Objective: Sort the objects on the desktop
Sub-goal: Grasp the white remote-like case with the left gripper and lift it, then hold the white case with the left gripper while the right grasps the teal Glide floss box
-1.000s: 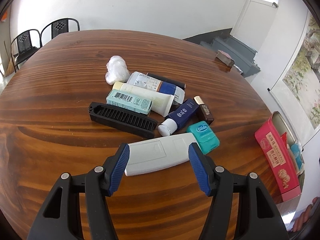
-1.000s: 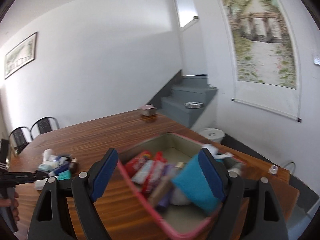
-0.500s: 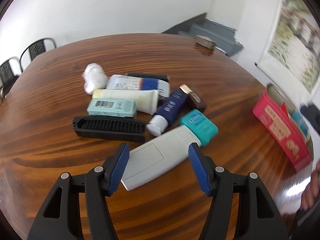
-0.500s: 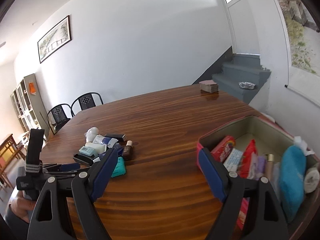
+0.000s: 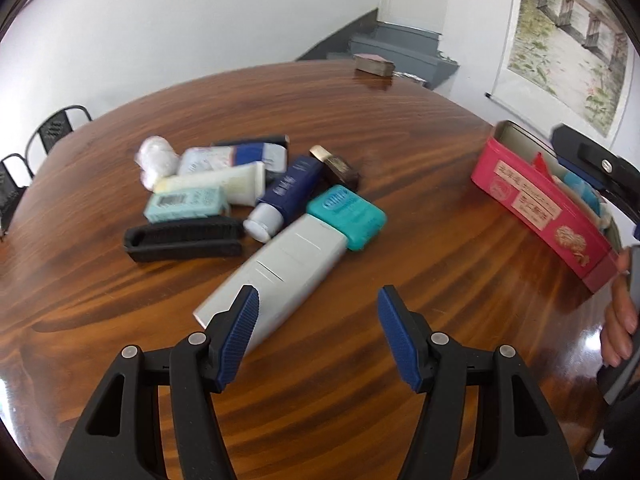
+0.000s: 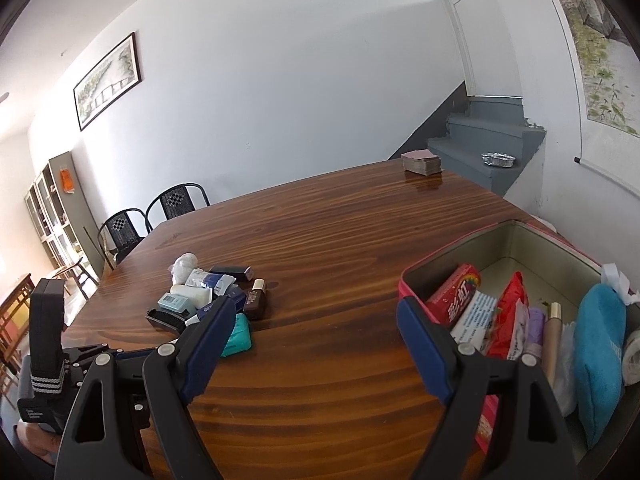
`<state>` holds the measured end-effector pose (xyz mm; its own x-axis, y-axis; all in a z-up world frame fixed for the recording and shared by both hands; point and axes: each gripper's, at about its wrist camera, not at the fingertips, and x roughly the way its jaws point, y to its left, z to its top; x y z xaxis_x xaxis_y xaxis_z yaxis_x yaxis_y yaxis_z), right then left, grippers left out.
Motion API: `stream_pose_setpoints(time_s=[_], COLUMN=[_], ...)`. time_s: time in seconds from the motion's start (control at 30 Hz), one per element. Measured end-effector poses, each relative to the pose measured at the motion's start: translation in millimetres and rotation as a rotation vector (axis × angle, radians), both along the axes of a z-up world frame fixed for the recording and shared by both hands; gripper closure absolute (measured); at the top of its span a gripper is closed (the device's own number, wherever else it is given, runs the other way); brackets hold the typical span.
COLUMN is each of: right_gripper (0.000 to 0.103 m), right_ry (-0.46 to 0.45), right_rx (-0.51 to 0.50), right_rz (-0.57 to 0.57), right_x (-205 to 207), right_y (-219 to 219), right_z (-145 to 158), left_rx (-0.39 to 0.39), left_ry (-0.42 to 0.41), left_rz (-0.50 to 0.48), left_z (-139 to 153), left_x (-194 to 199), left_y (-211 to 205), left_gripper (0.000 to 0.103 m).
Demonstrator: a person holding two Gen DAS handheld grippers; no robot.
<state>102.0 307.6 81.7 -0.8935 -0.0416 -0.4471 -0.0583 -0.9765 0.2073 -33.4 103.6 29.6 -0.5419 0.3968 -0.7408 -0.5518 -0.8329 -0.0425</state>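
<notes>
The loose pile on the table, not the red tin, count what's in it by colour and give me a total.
White or cream: 4, remote, cream tube, blue-and-white tube, wrapped wad
Black: 2, comb, bar
Teal: 2, case, box
Navy: 1, tube
Brown: 1, bottle
Total: 10
</notes>
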Motion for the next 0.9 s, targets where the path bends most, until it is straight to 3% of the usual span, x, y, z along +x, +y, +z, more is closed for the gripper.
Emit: stream_pose_setpoints(time_s=[0.07, 0.27, 0.47, 0.67, 0.8, 0.9], right_gripper=[0.017, 0.017, 0.017, 0.017, 0.017, 0.017], right_ry=[-0.003, -0.019, -0.027, -0.03, -0.033, -0.044], right_rx=[-0.002, -0.017, -0.023, -0.012, -0.008, 0.003], right_rz=[0.015, 0.041, 0.036, 0.049, 0.054, 0.063], right_x=[-0.2, -1.6, -2.8, -2.7, -2.5, -3.6], right_y=[-2.1, -4.6, -4.5, -8.7, -10.4, -14.0], right_z=[-0.2, -2.6, -3.5, -4.1, -4.8, -7.0], left_rx=[-0.014, -0.037, -0.077, -0.054, -0.019, 0.009], left_ry=[0.021, -0.038, -0.025, -0.037, -0.059, -0.083], left_rz=[0.009, 0.028, 0.008, 0.026, 0.061, 0.095], left_z=[3.4, -7.5, -12.9, -14.4, -11.9, -11.4], left_x=[-4.6, -31.3, -28.4, -26.4, -22.4, -17.3], left_y=[-2.0, -7.9, 0.9, 4.4, 0.2, 0.3], left_gripper=[0.038, 0.037, 0.036, 0.036, 0.057, 0.06])
